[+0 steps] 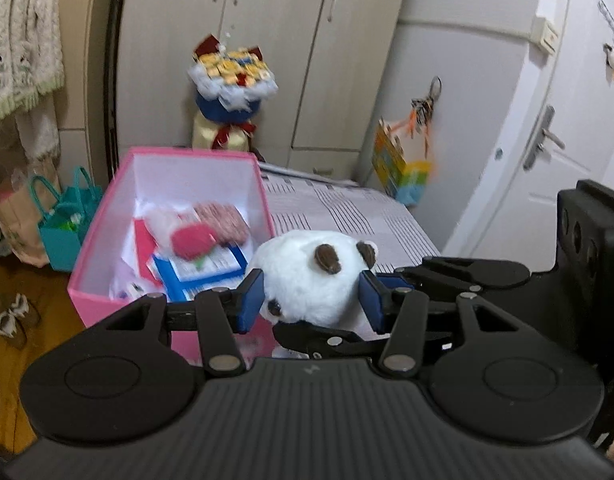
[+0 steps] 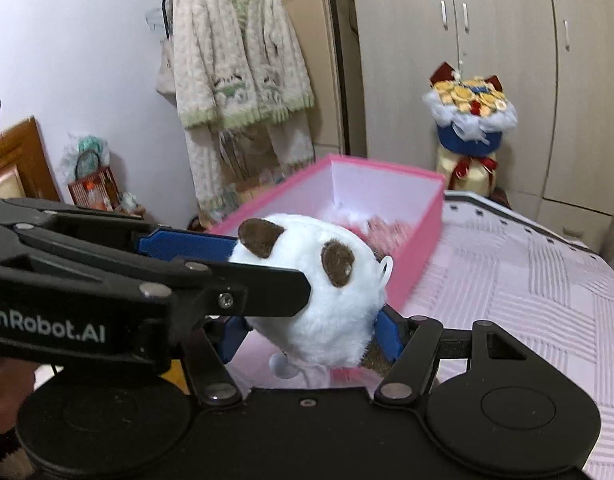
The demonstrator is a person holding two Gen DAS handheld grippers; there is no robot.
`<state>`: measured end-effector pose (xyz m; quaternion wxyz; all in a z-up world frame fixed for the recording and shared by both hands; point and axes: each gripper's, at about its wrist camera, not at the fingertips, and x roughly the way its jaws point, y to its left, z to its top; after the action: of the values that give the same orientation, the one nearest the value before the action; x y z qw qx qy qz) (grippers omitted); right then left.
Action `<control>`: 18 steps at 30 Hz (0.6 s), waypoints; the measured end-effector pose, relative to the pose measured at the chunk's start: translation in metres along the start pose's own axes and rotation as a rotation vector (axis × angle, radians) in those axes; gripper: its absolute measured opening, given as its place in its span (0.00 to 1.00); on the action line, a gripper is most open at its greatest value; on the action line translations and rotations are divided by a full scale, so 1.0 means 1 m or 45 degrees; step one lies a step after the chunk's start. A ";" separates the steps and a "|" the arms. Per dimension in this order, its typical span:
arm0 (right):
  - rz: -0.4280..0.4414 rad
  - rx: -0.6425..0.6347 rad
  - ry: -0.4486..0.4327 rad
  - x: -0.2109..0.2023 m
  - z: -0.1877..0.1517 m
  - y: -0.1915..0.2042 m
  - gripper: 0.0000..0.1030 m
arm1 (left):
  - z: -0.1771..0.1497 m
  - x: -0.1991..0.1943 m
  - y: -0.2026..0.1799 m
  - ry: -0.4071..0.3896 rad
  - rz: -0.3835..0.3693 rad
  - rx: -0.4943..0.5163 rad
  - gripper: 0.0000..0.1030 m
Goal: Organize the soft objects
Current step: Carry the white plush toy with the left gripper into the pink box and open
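Both grippers pinch the white plush panda [image 1: 311, 276]: the left gripper [image 1: 311, 304] across its sides, the right gripper [image 2: 311, 334] from below. It hangs above the bed [image 2: 527, 280], just beside the open pink box [image 1: 107, 240] (soft items already inside).

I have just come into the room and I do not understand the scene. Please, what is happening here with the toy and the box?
A person works with two hand-held grippers. Both the left gripper and the right gripper are closed on one white panda plush, holding it just beside the open pink box on the bed. The box already holds some soft things and papers. The panda is not yet inside it.
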<state>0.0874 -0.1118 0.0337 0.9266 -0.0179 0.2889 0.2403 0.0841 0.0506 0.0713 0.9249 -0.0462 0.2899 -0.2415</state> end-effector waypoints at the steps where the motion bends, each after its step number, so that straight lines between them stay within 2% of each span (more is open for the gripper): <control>1: 0.007 0.009 -0.015 0.005 0.006 0.000 0.69 | 0.005 0.001 0.004 -0.014 0.003 0.005 0.48; 9: 0.058 0.027 -0.080 0.047 0.049 -0.008 0.69 | 0.042 0.021 0.044 -0.107 0.037 -0.035 0.48; 18: 0.027 0.033 -0.058 0.103 0.087 -0.029 0.70 | 0.078 0.072 0.092 -0.125 0.046 -0.202 0.48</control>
<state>0.2202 -0.0780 0.0467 0.9305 0.0026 0.2709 0.2466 0.2182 0.0934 0.0778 0.9357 -0.1257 0.2632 -0.1983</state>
